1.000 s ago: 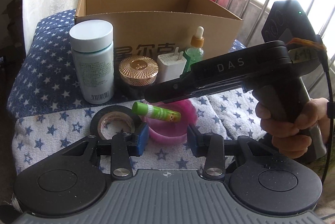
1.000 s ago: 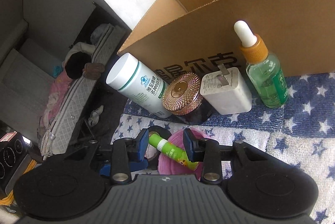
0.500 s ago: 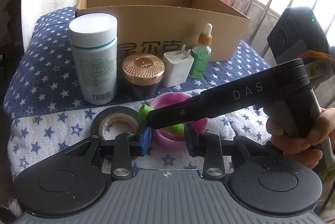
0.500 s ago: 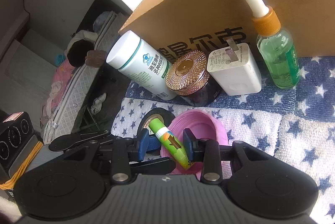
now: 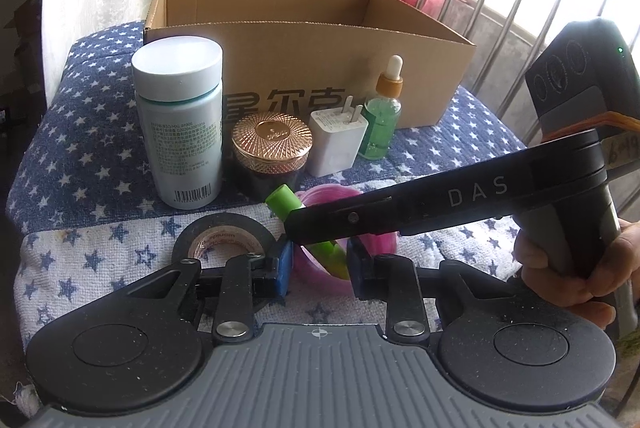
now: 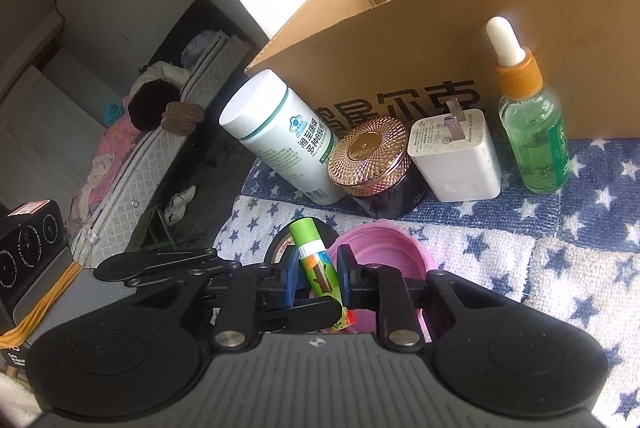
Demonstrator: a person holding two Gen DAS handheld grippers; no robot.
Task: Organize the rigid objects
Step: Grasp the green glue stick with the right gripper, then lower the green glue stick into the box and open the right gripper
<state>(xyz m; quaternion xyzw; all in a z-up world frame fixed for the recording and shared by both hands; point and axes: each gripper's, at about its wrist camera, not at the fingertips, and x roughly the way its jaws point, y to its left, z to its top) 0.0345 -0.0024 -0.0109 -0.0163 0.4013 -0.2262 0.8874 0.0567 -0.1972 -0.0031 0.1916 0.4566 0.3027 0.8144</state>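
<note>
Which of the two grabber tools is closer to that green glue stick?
Right. The right gripper is closing around the green glue stick; the left gripper is closing beside it.

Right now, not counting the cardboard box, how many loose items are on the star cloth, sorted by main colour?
White: 2, pill bottle and charger plug
Green: 2, dropper bottle and glue stick
Pink: 1, bowl
Black: 1, tape roll
Gold-lidded: 1, jar
Total: 7
</note>
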